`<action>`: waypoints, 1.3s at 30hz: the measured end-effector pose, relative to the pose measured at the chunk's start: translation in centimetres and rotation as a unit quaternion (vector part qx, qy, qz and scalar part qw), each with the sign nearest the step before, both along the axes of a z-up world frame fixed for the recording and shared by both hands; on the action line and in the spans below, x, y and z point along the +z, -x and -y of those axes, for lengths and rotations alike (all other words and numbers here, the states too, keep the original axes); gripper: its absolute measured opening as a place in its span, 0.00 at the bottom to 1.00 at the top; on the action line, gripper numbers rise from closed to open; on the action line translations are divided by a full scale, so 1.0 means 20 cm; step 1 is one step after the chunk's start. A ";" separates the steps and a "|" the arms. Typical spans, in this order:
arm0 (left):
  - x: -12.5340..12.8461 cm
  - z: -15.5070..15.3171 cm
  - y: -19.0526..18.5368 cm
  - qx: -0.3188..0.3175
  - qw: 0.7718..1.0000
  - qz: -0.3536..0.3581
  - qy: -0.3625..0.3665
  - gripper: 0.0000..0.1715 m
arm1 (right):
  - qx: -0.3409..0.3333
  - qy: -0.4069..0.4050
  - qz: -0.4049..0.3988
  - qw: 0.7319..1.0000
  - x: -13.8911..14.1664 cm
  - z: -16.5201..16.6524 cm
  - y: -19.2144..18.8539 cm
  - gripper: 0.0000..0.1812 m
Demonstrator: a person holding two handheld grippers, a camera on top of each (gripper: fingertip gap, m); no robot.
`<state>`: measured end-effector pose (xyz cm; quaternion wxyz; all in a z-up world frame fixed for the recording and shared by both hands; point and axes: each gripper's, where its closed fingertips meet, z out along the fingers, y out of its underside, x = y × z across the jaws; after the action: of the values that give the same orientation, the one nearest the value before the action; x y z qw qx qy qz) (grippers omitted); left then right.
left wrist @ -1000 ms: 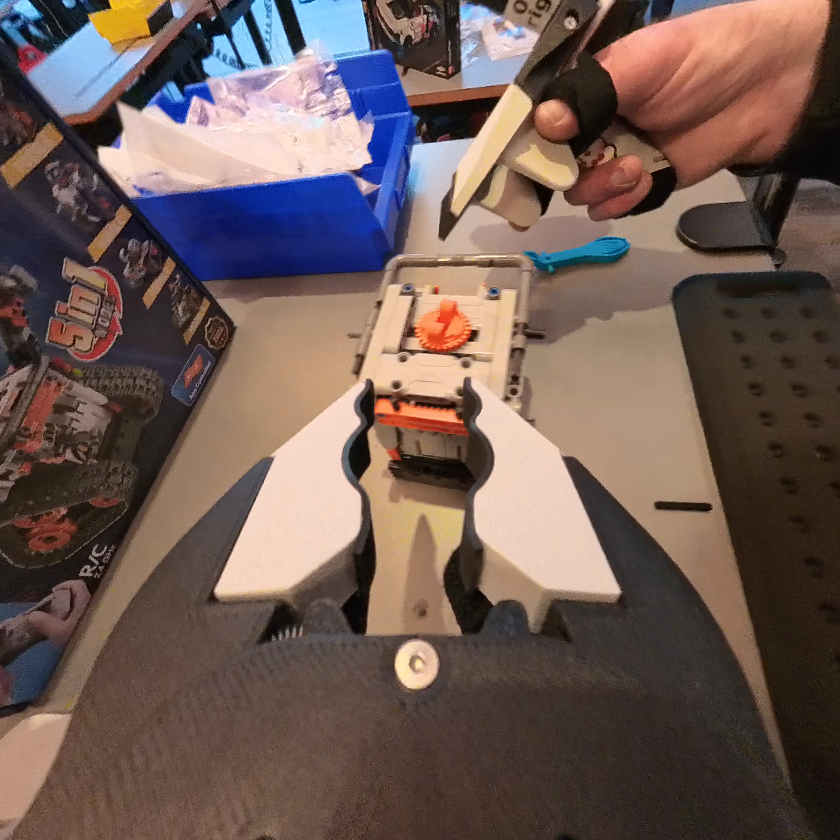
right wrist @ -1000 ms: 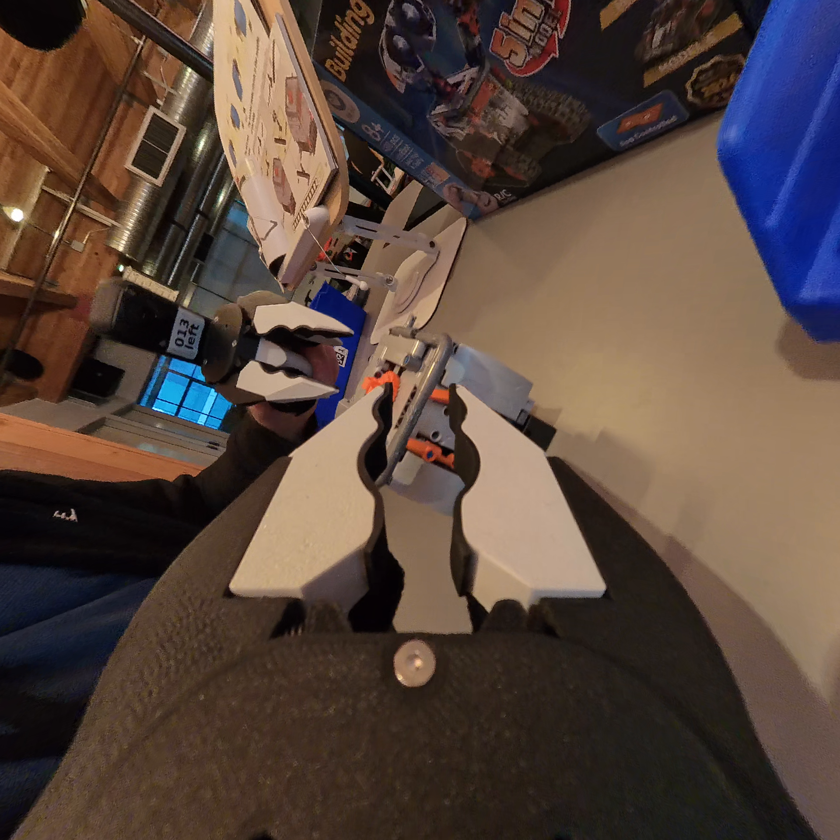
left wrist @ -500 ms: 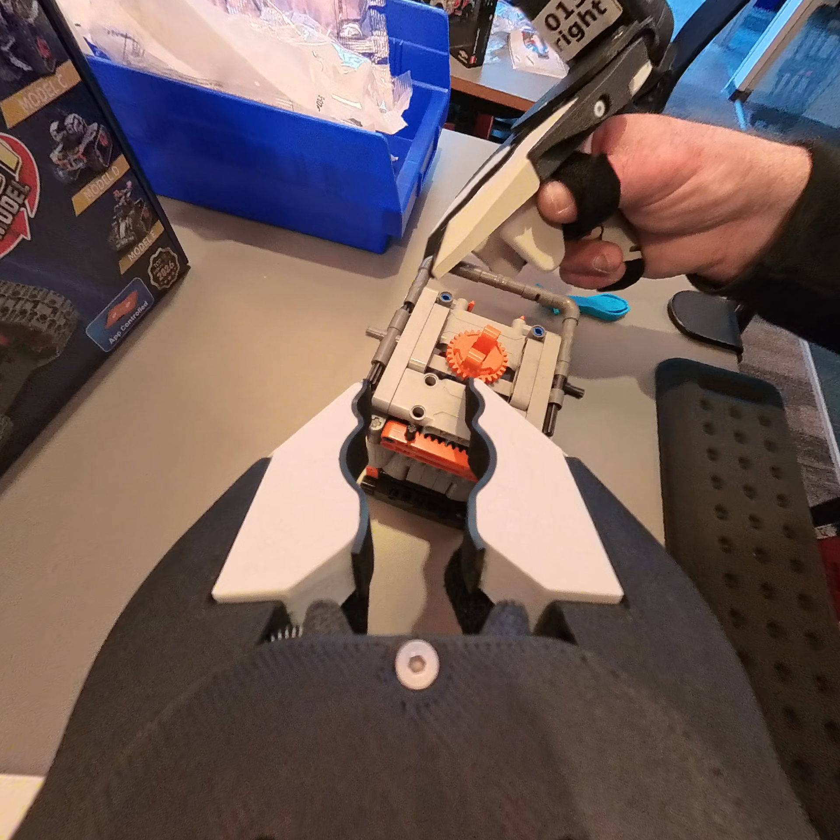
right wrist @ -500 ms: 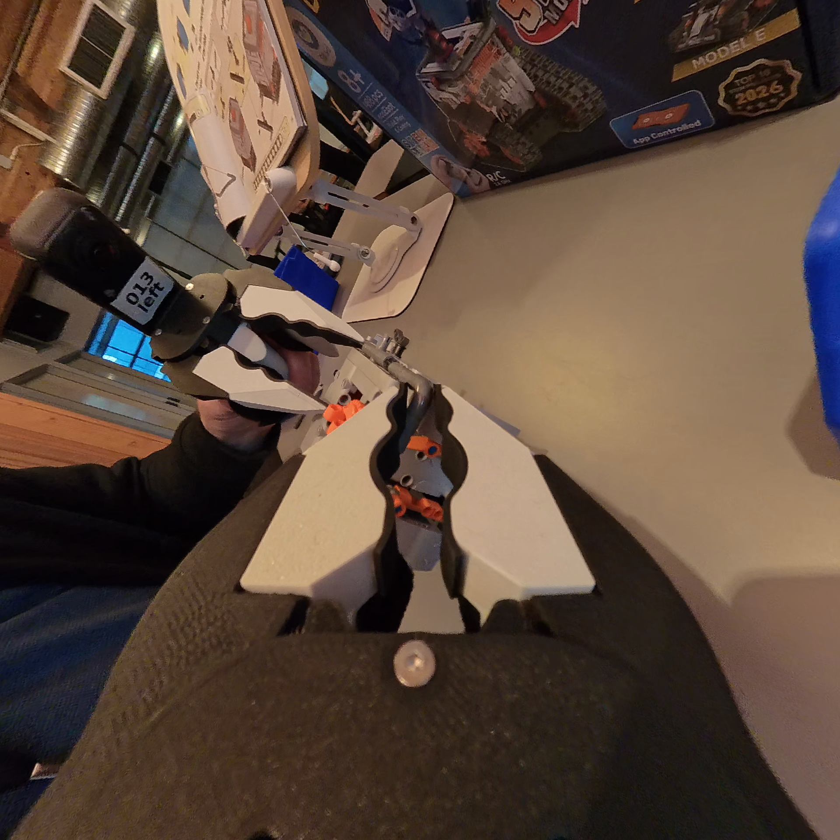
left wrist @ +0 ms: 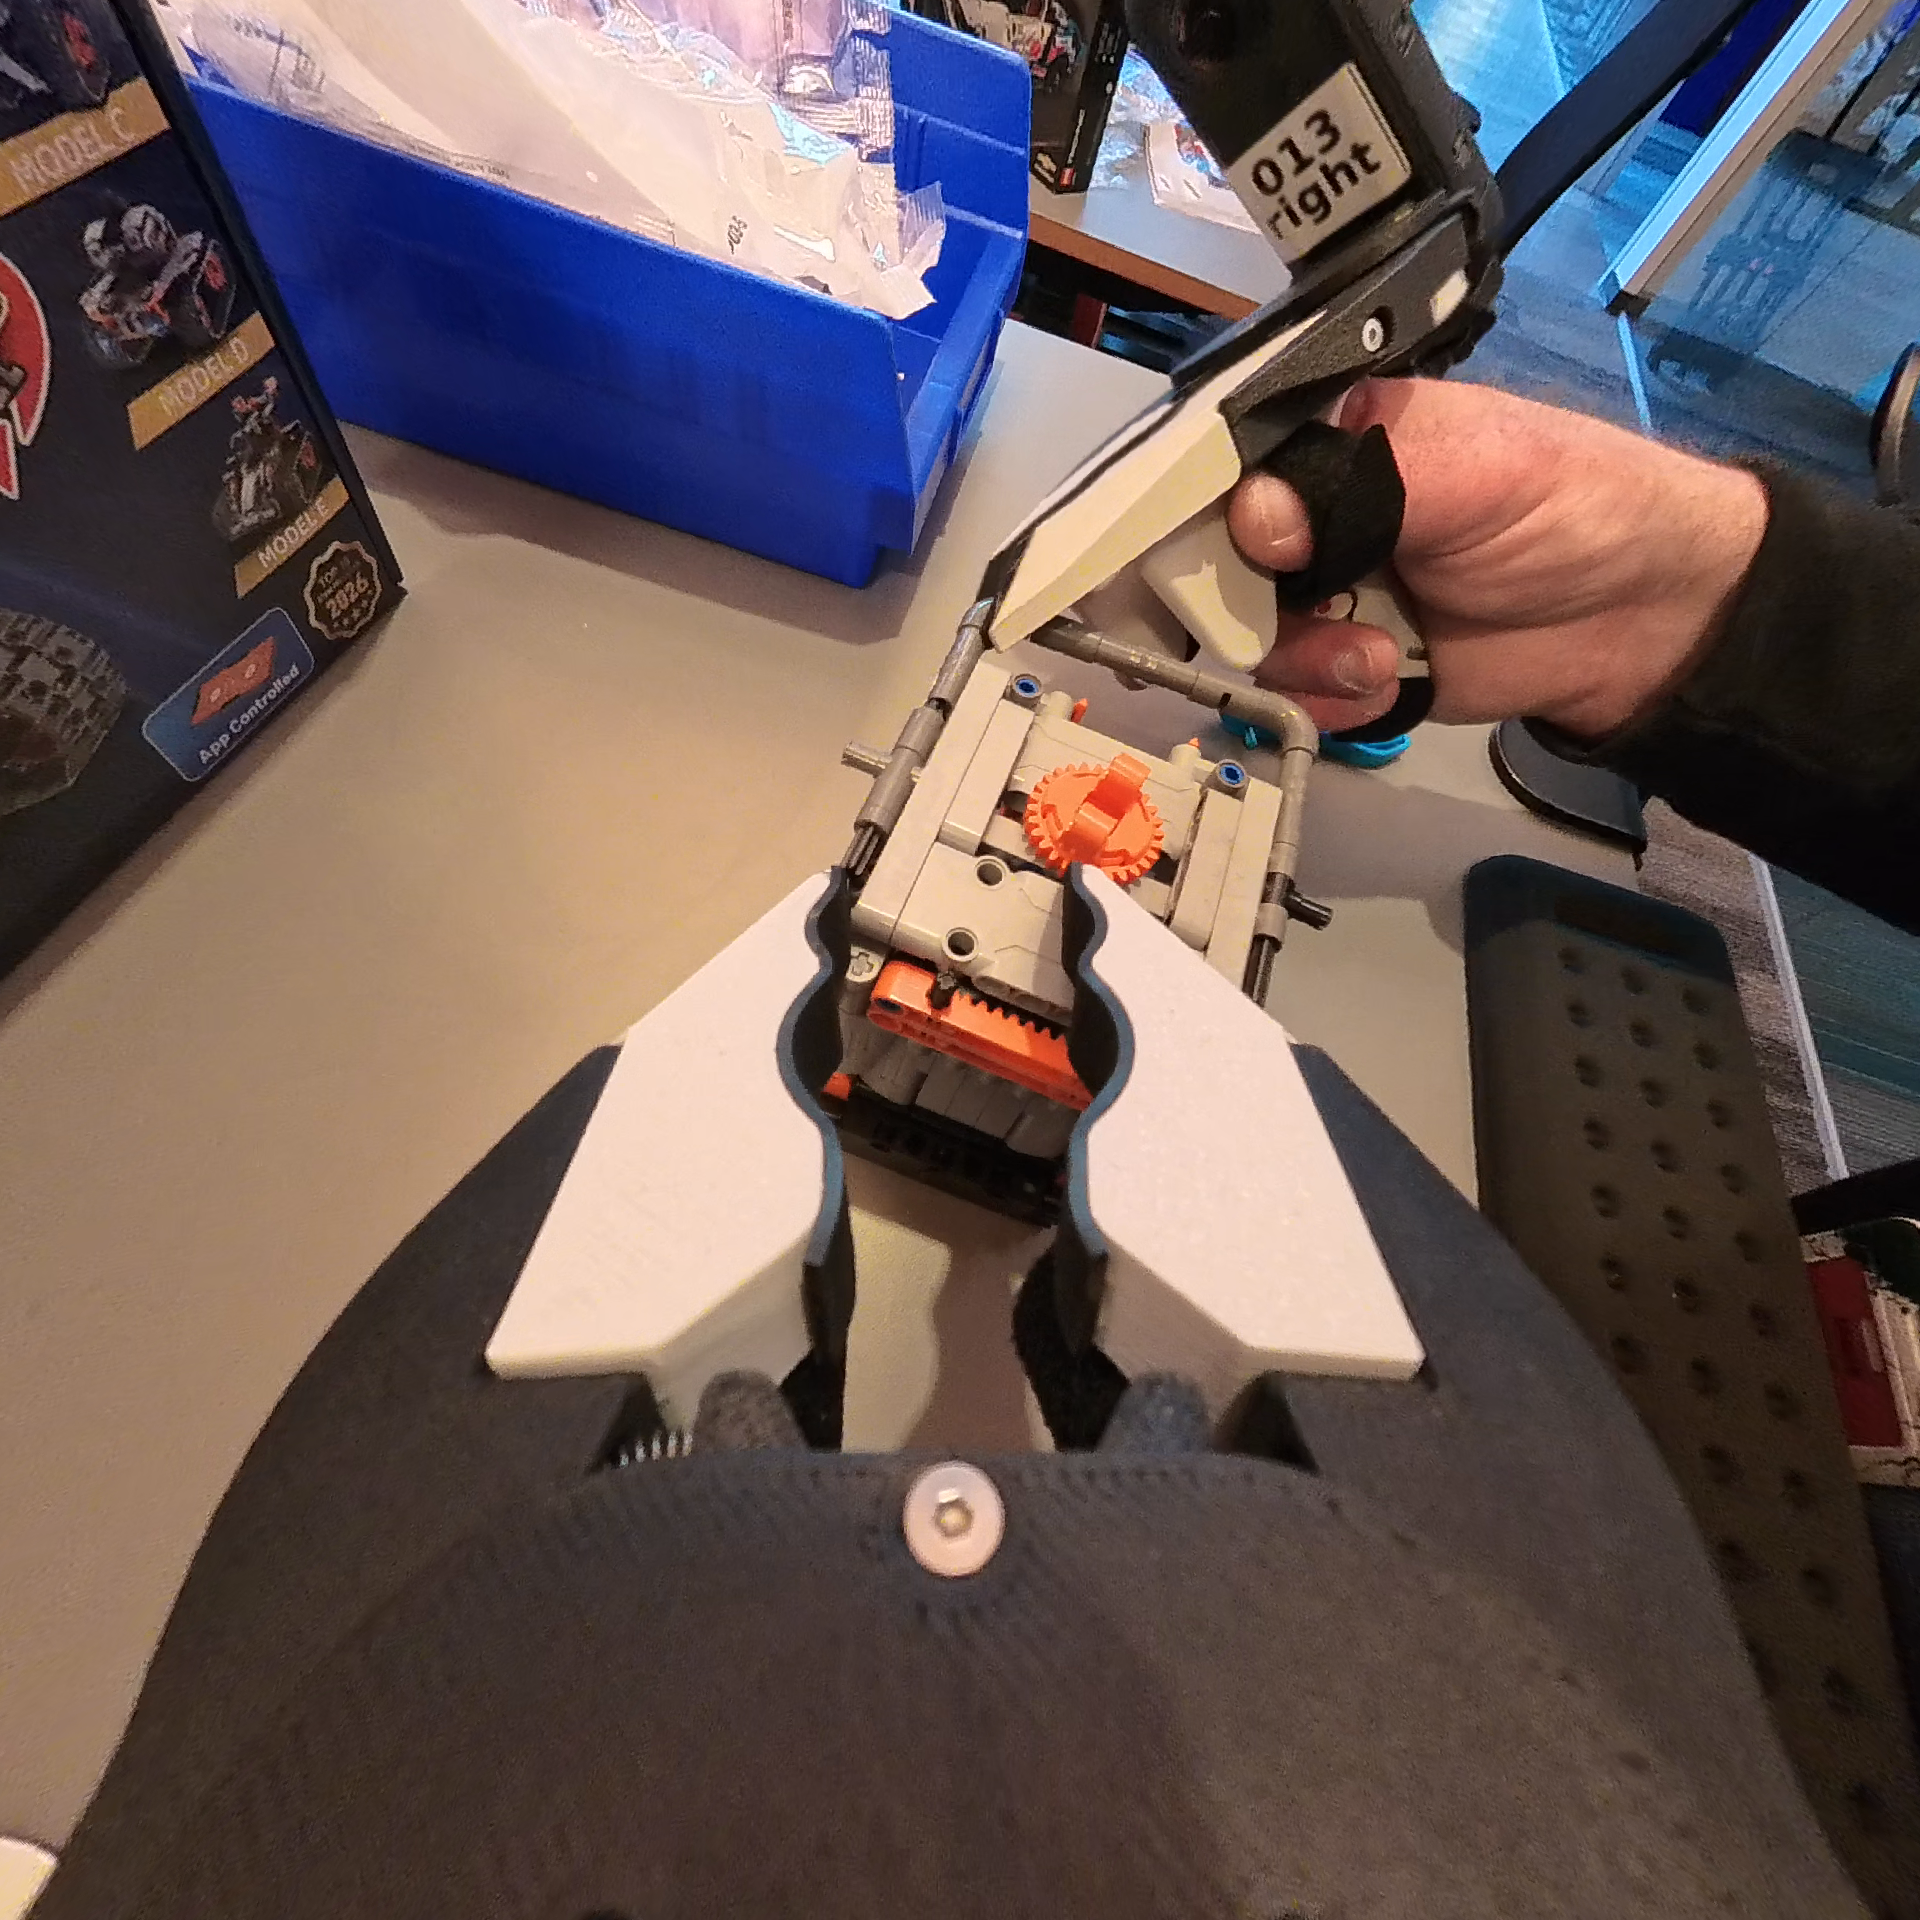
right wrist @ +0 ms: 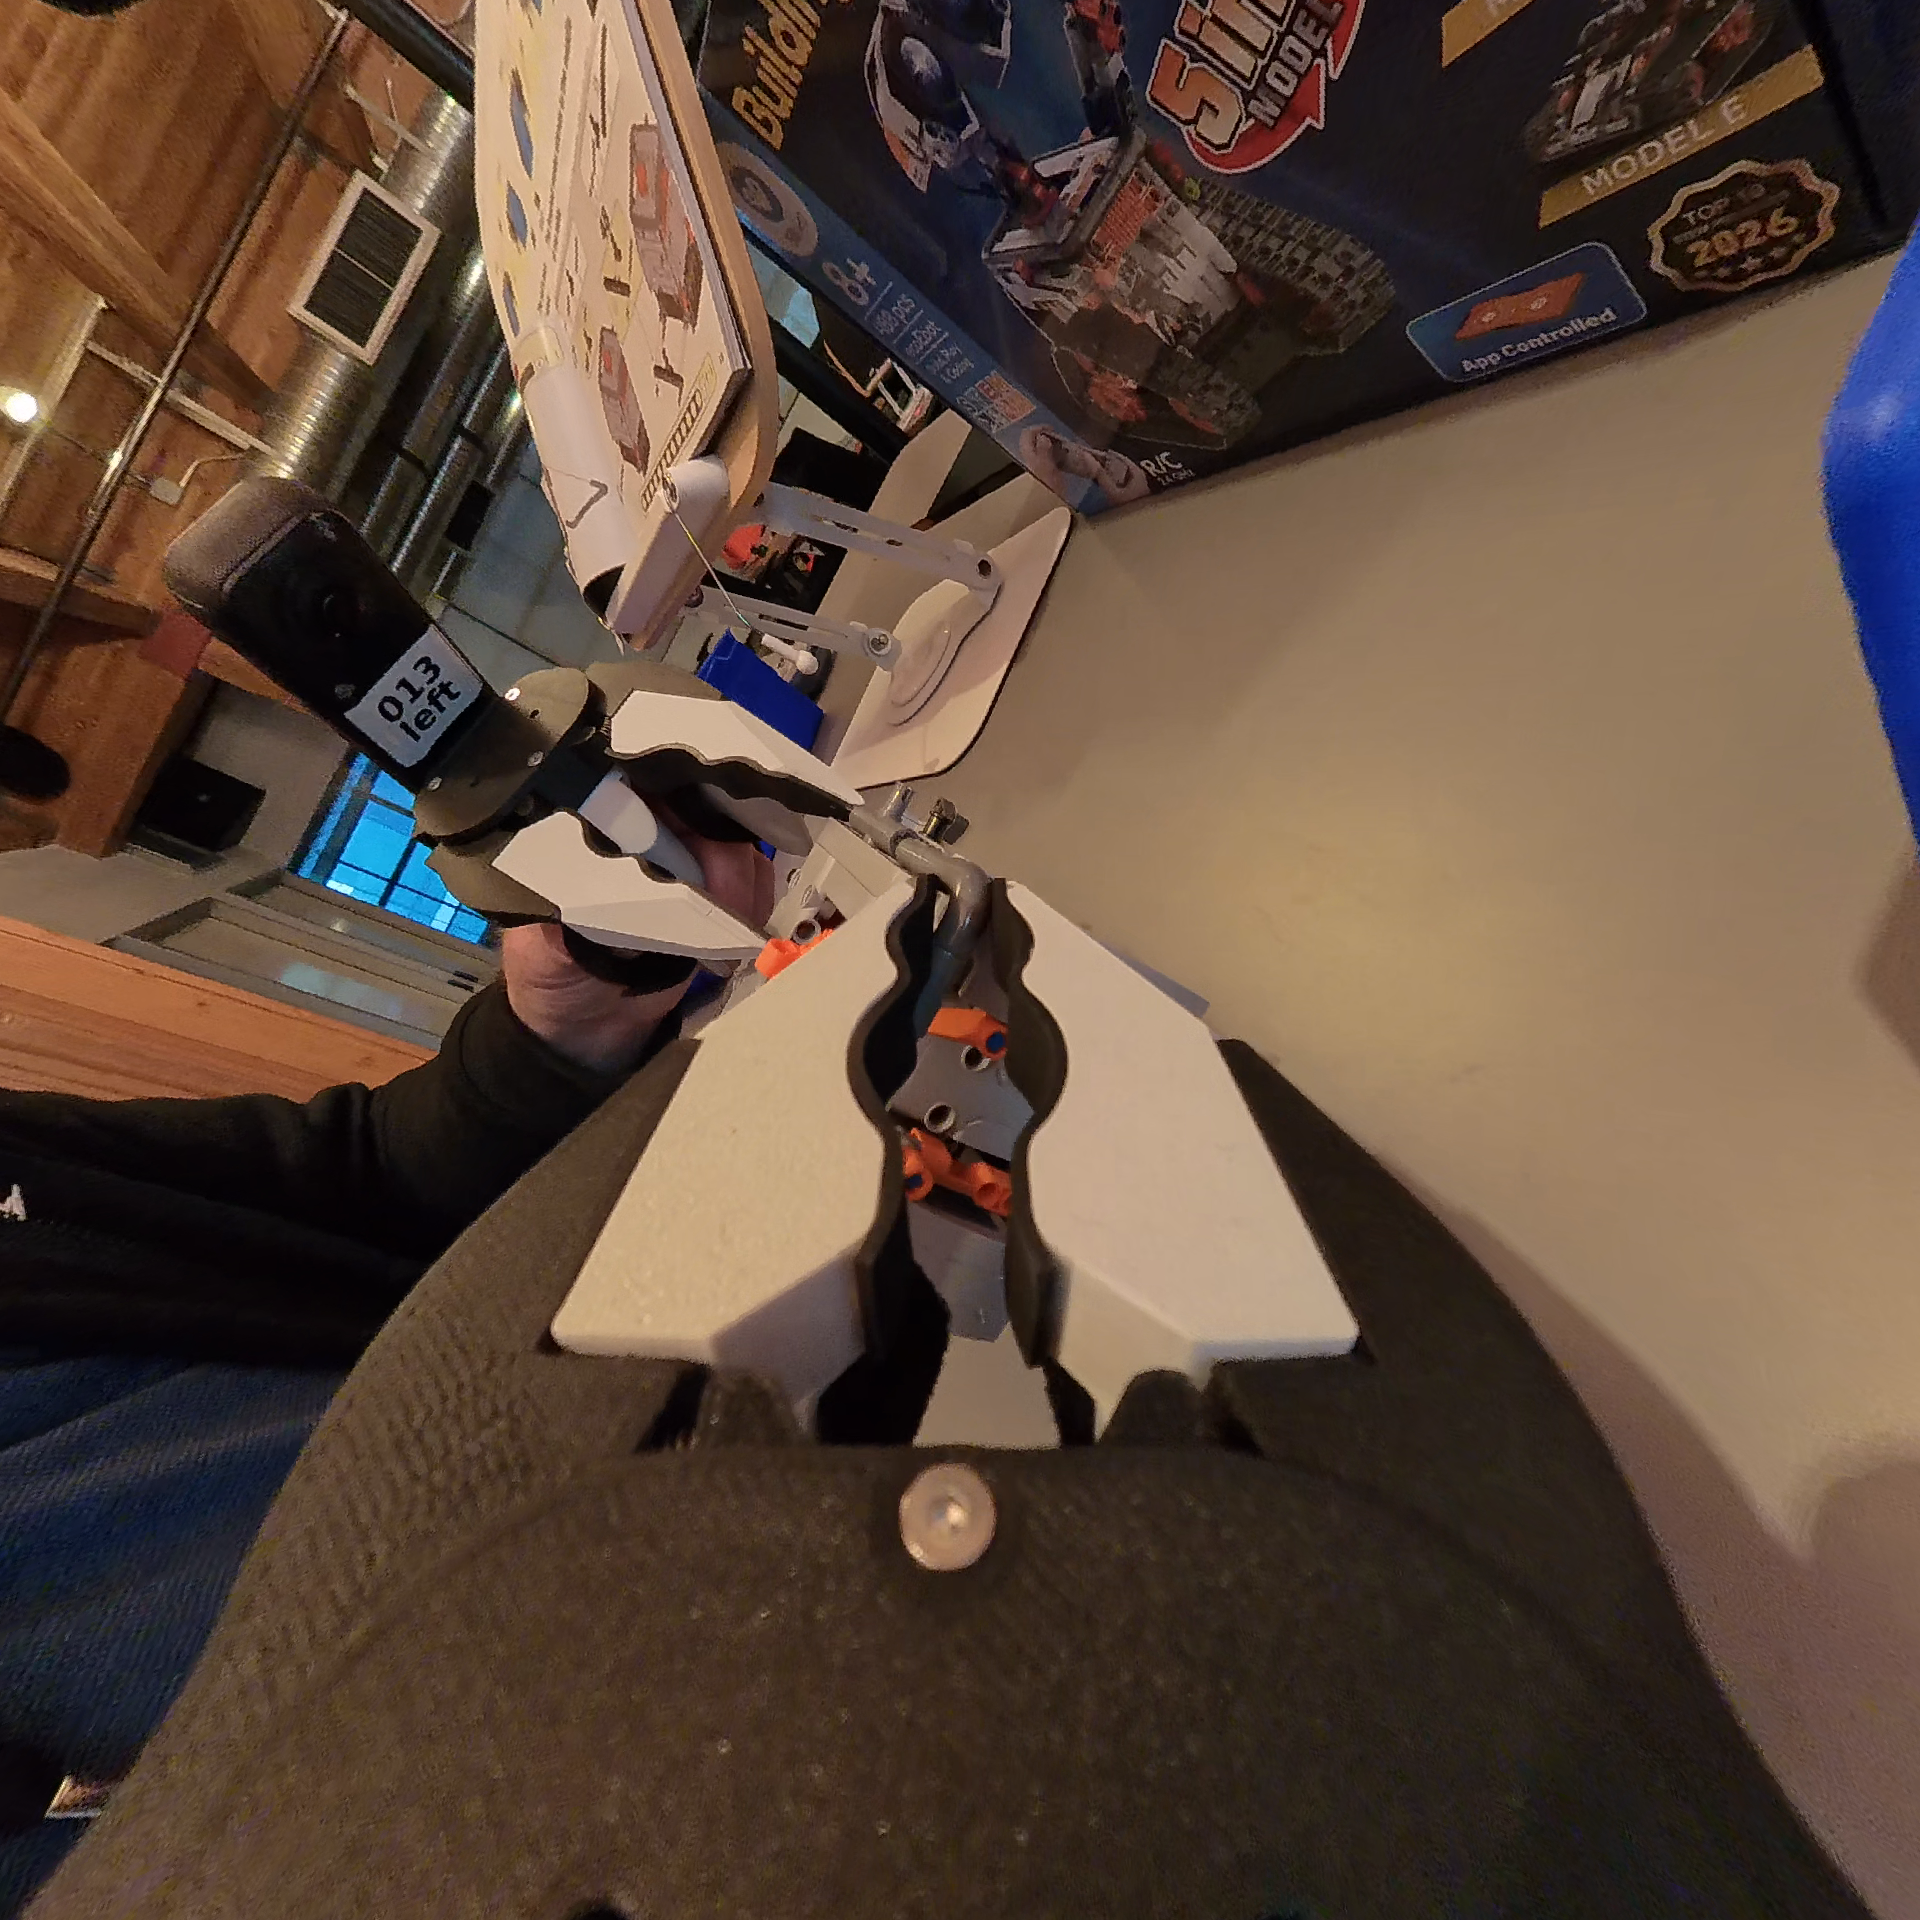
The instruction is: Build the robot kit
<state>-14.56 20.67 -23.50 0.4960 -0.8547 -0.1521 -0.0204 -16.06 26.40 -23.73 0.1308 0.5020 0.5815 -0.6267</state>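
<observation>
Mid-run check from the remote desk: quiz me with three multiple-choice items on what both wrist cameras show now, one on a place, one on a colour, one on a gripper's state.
1. Where is the blue bin?
A. Beyond the brick model, on the far left of the table
B. Under the black perforated mat
C. On top of the printed box

2. What colour is the gear on top of the brick model?
A. Green
B. Orange
C. Yellow

3. What is the right gripper doing?
A. Open above the bin
B. Lying on the table
C. Shut on the grey bar

Answers: 1 A, the left wrist view shows the bin behind the model; 2 B, the gear is orange; 3 C, both fingers pinch the grey bar at the model's far end.
</observation>
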 end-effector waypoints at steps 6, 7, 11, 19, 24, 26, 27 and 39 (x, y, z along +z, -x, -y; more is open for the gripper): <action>0.00 0.00 0.01 0.010 1.000 -0.007 0.006 0.23 | -0.022 0.013 -0.013 1.000 0.01 -0.01 0.00 0.04; 0.01 0.00 0.01 0.017 1.000 -0.015 0.009 0.24 | -0.028 0.016 -0.016 0.999 0.01 -0.01 0.00 0.04; 0.01 0.02 0.01 0.043 0.999 -0.001 0.019 0.31 | -0.047 0.027 -0.023 0.998 0.01 -0.01 0.00 0.04; -0.01 -0.02 -0.02 0.070 0.995 -0.020 0.072 0.32 | -0.065 0.027 -0.032 0.997 0.01 -0.01 0.00 0.04; -0.01 -0.04 -0.02 0.081 0.994 -0.012 0.070 0.33 | -0.069 0.025 -0.035 0.997 0.00 -0.01 0.00 0.04; -0.01 -0.04 -0.03 0.074 0.994 -0.025 0.072 0.32 | -0.067 0.028 -0.036 0.997 0.01 -0.02 0.00 0.04; -0.01 -0.03 -0.02 0.076 0.994 -0.030 0.072 0.28 | -0.066 0.032 -0.037 0.997 0.01 -0.01 -0.01 0.04; -0.02 -0.03 -0.01 0.016 0.998 -0.015 0.061 0.20 | -0.094 0.034 -0.034 0.994 0.01 -0.01 -0.07 0.05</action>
<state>-14.45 21.35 -23.84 0.4454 -0.8810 -0.1596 0.0097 -14.57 26.70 -23.63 0.0684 0.5281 0.5141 -0.6724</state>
